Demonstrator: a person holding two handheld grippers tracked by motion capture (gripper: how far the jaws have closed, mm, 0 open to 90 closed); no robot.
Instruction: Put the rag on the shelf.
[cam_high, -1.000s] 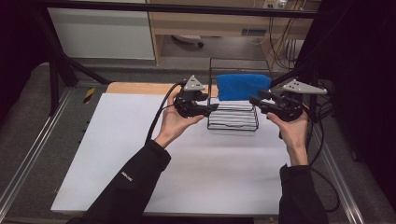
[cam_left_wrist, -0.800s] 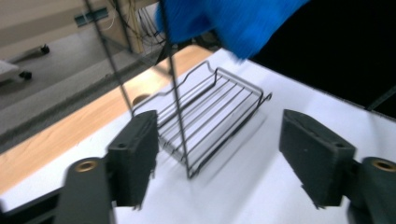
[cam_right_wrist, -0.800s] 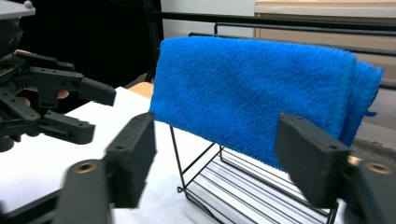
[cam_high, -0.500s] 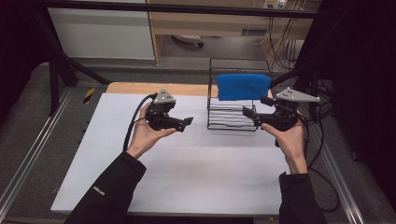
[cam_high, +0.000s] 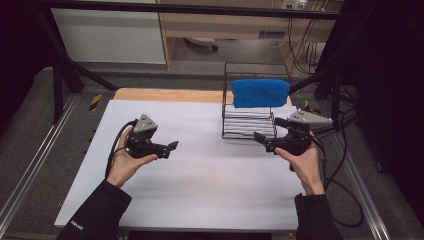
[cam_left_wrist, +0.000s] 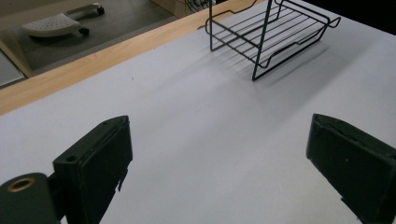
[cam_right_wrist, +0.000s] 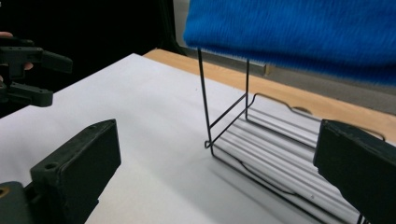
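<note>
Blue cloth (cam_high: 260, 92) atop wire rack (cam_high: 248, 126)

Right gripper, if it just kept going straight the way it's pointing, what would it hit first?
Most likely the black wire rack. The right gripper has its open jaws aimed at the rack's near lower corner, with bare white table in between. The blue towel hangs higher on the rack, probably above that line.

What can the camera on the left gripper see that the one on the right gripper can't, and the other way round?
The left gripper view alone has a grey wheeled base on the floor. The right gripper view alone has the blue cloth draped over the rack's top, plus the other hand-held gripper. Both share the black wire rack on the white table.
</note>
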